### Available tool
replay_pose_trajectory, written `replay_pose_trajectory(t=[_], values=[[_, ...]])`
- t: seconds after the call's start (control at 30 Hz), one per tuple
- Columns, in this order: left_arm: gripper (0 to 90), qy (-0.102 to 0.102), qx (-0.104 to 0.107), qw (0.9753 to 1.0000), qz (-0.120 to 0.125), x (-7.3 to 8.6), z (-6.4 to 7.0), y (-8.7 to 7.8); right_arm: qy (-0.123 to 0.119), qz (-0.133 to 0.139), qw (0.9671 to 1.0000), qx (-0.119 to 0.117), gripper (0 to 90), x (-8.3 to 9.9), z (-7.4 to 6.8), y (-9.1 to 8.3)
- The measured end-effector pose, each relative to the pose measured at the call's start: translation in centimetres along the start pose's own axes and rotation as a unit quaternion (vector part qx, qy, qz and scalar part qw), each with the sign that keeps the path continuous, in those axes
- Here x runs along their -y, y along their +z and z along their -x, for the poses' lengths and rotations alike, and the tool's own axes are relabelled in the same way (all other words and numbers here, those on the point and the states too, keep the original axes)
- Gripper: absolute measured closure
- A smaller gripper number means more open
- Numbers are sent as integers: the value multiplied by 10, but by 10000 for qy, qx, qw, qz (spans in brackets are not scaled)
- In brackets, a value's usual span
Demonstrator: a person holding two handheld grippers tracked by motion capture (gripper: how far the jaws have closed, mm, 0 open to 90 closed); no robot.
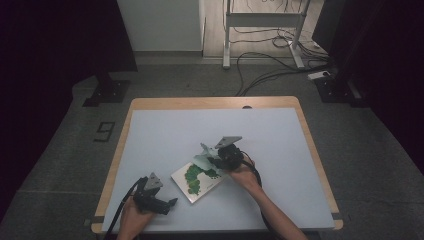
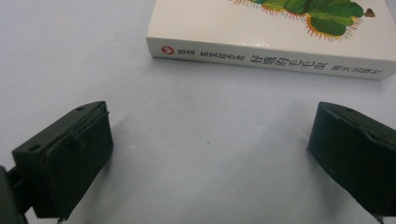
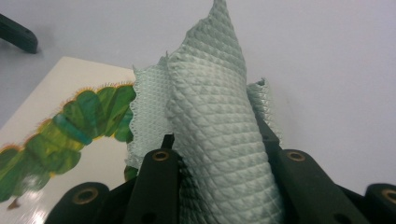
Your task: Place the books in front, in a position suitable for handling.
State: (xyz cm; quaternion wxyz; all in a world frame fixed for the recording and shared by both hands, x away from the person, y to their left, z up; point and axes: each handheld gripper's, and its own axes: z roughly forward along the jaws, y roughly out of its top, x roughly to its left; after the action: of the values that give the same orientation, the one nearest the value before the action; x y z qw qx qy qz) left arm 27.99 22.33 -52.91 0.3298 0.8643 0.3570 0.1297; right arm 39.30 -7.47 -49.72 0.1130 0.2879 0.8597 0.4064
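Note:
A white picture book [image 1: 196, 181] with a green caterpillar on its cover lies flat near the front middle of the table; its spine with printed characters [image 2: 271, 58] faces my left gripper. My right gripper [image 1: 220, 159] is shut on a pale green textured cloth [image 3: 212, 126], which bunches up between its jaws and hangs over the book's far right corner [image 3: 70, 130]. The cloth [image 1: 204, 158] touches the cover there. My left gripper [image 1: 167, 205] rests open on the table just short of the book's near edge, with nothing between its jaws [image 2: 205, 158].
The table top [image 1: 165, 135] is a pale mat on a wooden board with a raised wooden rim [image 1: 215, 102]. Beyond the table are a metal stand [image 1: 260, 22] and loose cables [image 1: 270, 55] on the floor.

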Motion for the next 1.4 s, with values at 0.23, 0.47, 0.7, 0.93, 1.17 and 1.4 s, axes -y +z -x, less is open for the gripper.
replay_pose_trajectory(t=[0.23, 0.47, 0.7, 0.93, 1.17, 1.4], values=[[0, -4, -2, 10000, 2, 0, 0, 0, -40, 103, 9999, 68, 689, 3, 3, -28], [0, -4, -4, 10000, 0, 0, 0, 0, 18, 155, 9997, 206, 690, 14, 10, -55], [0, -4, -6, 10000, 1, 0, 0, 0, 135, 142, 9992, 338, 689, 33, 18, -74], [0, -4, -5, 10000, 0, 0, 0, 0, 322, 162, 9982, 487, 689, 55, 27, -93], [0, -7, -6, 10000, 1, 0, 0, 0, 524, 265, 9960, 668, 689, 74, 34, -121], [0, -8, -6, 10000, 3, 0, 0, 0, 635, 242, 9939, 863, 689, 95, 38, -143]])
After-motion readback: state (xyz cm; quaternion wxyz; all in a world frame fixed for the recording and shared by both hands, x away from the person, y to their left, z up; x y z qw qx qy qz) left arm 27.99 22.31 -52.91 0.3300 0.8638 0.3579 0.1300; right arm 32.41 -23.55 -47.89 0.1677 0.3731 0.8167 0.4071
